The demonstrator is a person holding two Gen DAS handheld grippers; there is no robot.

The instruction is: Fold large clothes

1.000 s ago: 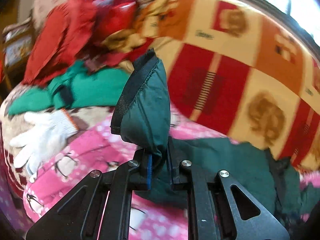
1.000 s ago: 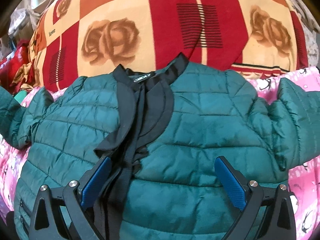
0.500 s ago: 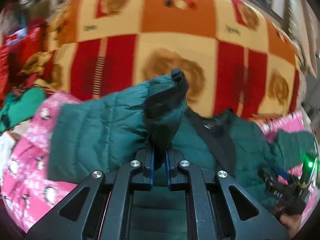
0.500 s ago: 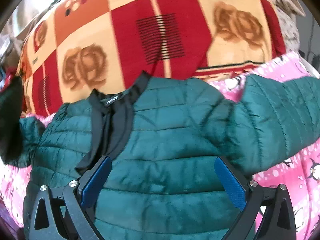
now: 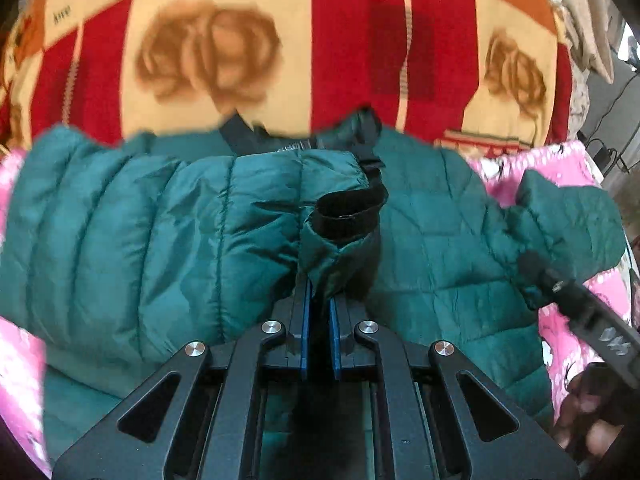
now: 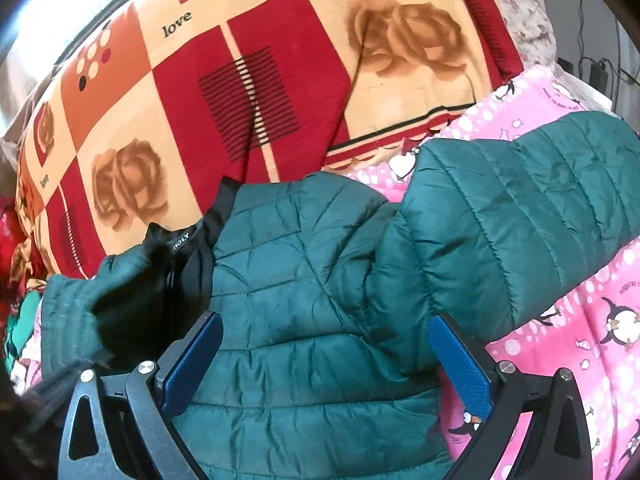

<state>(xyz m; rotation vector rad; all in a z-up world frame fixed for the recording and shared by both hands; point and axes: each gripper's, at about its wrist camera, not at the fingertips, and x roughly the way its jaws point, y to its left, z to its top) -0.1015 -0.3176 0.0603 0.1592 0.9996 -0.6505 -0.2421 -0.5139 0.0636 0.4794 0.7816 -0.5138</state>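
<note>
Currently, per the two wrist views:
jacket: green quilted puffer jacket (image 6: 320, 320) lies flat, front up, on the pink penguin-print sheet (image 6: 580, 360); black collar (image 6: 200, 248) at the far end, touching the edge of the rose-print blanket (image 6: 240, 80).
left sleeve: left sleeve (image 5: 180, 220) is drawn sideways across the jacket's chest; its black cuff (image 5: 348, 212) stands up just beyond the fingertips, about over the middle of the chest.
left gripper: left gripper (image 5: 319, 312) is clamped tight on the sleeve end just below the cuff; green fabric is pinched between the blue pads (image 5: 305, 332), with almost no gap.
right sleeve: right sleeve (image 6: 520, 220) is stretched out to the side over the pink sheet, unfolded; its cuff end is out of the right wrist view.
right gripper: right gripper (image 6: 326, 360) has its jaws spread wide with nothing between the pads; it hovers over the jacket's right chest, below the shoulder. Contact with the fabric: cannot tell.
cross view: the left wrist camera catches the right gripper at its right edge, beside the right sleeve, blurred; part of the hand (image 5: 588, 420) holding it shows at lower right.
background: red and green clothing pile (image 6: 16, 280) at the far left edge of the right wrist view, too cut off to identify pieces.
</note>
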